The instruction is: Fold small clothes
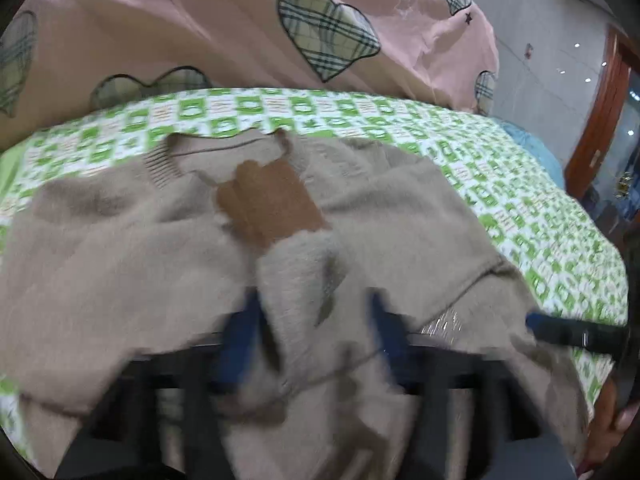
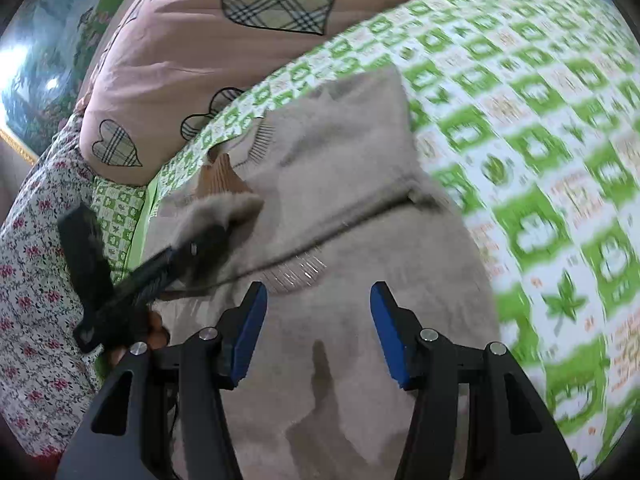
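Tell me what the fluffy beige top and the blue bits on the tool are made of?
The beige top looks like soft, fuzzy knit, maybe fleece or brushed wool: its surface is hairy and a folded edge looks furry. The brown patch on it seems ribbed knit. The blue pads on the right tool look like matte rubber or foam, smooth and dull; I can't tell which.

No text can be read in either view. The green-and-white checked bedsheet (image 2: 532, 128) carries small orange-brown lettering in its white squares, but blur leaves every line illegible. The beige sweater (image 2: 352, 184) shows no label or brand, only a plain brown patch (image 1: 268, 200) below its neckline. The pink quilt (image 1: 192, 20) bears plaid hearts, no words.
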### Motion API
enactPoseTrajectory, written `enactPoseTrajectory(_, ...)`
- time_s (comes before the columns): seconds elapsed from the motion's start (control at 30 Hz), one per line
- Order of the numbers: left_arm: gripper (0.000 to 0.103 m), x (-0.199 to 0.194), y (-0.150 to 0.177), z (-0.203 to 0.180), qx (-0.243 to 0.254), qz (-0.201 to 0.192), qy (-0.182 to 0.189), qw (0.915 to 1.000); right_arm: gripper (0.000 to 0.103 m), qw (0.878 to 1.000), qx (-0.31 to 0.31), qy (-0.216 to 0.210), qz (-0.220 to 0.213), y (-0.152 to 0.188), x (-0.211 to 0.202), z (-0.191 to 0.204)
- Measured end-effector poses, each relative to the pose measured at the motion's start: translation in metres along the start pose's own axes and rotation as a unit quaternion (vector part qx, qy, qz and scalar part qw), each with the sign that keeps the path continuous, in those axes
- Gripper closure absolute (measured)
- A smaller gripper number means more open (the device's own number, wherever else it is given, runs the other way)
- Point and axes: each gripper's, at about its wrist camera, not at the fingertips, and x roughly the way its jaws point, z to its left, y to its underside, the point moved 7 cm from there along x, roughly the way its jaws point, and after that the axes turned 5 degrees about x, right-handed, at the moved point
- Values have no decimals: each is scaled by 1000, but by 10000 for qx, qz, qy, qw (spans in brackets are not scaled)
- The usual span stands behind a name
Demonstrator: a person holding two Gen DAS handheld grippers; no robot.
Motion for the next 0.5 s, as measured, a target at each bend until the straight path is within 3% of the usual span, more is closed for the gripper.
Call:
enactPoseTrajectory(0.1,25,-30,17,12,-46,-129,-108,9998,44,9997,-220,-33,-56,-8,8,20)
enactPoseTrajectory(0.2,25,-62,40,45,-279,-211,-483,9982,43,9980,-631,-11,9,-16,29,54)
enactPoseTrajectory(0.37,25,-88,84,143,-1210,41,-1607,9796,42,9910,-1335,-53,38,-25,69,119)
enactPoseTrajectory(0.5,26,-84,104,196,-1885,270,-1957,9620,37,9758,-1943,1001,97,-35,121,143)
